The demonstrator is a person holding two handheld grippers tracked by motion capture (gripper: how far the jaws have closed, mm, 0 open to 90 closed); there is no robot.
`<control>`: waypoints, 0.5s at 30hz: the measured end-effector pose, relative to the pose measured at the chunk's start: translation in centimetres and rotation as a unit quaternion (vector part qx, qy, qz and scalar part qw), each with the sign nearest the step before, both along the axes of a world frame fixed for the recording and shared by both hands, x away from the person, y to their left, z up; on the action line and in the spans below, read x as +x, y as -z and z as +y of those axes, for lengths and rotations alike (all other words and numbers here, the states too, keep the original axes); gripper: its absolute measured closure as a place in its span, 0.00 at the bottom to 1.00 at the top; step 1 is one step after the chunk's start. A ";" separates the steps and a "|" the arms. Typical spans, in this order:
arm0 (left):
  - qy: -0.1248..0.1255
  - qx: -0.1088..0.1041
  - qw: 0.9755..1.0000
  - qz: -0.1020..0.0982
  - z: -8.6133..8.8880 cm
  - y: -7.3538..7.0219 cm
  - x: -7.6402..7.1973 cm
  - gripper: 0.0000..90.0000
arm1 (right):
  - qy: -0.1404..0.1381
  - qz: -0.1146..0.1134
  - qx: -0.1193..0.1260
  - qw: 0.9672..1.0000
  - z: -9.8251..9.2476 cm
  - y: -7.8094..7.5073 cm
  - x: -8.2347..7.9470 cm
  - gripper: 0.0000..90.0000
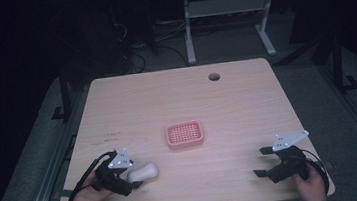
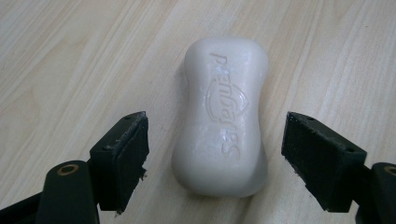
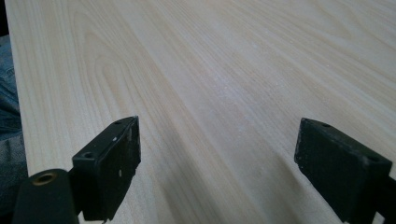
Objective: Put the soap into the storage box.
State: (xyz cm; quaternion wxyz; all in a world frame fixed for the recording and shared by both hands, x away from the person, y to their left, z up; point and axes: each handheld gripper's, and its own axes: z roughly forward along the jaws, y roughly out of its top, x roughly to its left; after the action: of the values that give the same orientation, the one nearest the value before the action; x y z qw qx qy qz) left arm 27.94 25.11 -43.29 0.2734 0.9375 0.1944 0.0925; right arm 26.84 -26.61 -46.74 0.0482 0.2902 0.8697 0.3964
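1. Two grippers, both with jaws spread wide.
2. Left gripper [image 2: 215, 154] straddles the soap bar [image 2: 223, 116], not touching; bar lies flat on the table [image 1: 246, 98], at 8 o'clock from the pink soap dish [image 1: 185, 134].
3. Right gripper [image 1: 262, 161] idle, empty.
4. Step: probably pre-grasp. Next: close squarely on the bar's waist.

A dim lab or office-style workroom — a pale wood-grain table [image 1: 246, 98] with a cable hole [image 1: 213, 76] near its far edge stands on grey carpet [image 1: 231, 44]. Beyond the far edge, the white metal legs of a second desk [image 1: 227, 10] and loose cables [image 1: 135, 47] on the floor fade into darkness.
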 end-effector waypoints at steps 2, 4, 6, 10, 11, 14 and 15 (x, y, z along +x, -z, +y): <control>0.001 0.001 1.000 0.002 -0.2 0.1 0.1 0.25 | 0.000 0.000 0.000 1.000 0.0 0.0 0.0 0.16; 0.003 0.003 1.000 0.003 -0.4 0.2 0.2 0.25 | 0.000 -0.001 0.001 1.000 0.0 0.0 0.0 0.16; 0.005 0.003 1.000 0.005 -0.5 0.2 0.3 0.26 | 0.000 -0.002 0.001 1.000 -0.1 0.0 0.0 0.16; 0.008 0.004 1.000 0.009 -0.7 0.2 0.5 0.26 | 0.001 0.000 0.001 1.000 -0.1 0.0 0.0 0.16; 0.010 0.002 1.000 0.012 -0.8 0.3 0.5 0.28 | 0.000 -0.001 0.001 1.000 -0.1 0.0 0.0 0.16; 0.013 0.006 1.000 0.013 -0.9 0.4 0.7 0.30 | 0.000 -0.001 0.001 1.000 0.0 0.0 0.0 0.16; 0.013 0.005 1.000 0.014 -1.0 0.4 0.7 0.30 | 0.000 -0.001 0.001 1.000 0.0 0.0 0.0 0.16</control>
State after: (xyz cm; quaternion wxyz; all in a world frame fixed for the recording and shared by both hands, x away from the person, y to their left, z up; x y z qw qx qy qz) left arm 28.64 24.13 -43.67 0.2673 0.9423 0.1859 0.0772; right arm 26.81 -26.65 -46.71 0.0489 0.2896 0.8692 0.3977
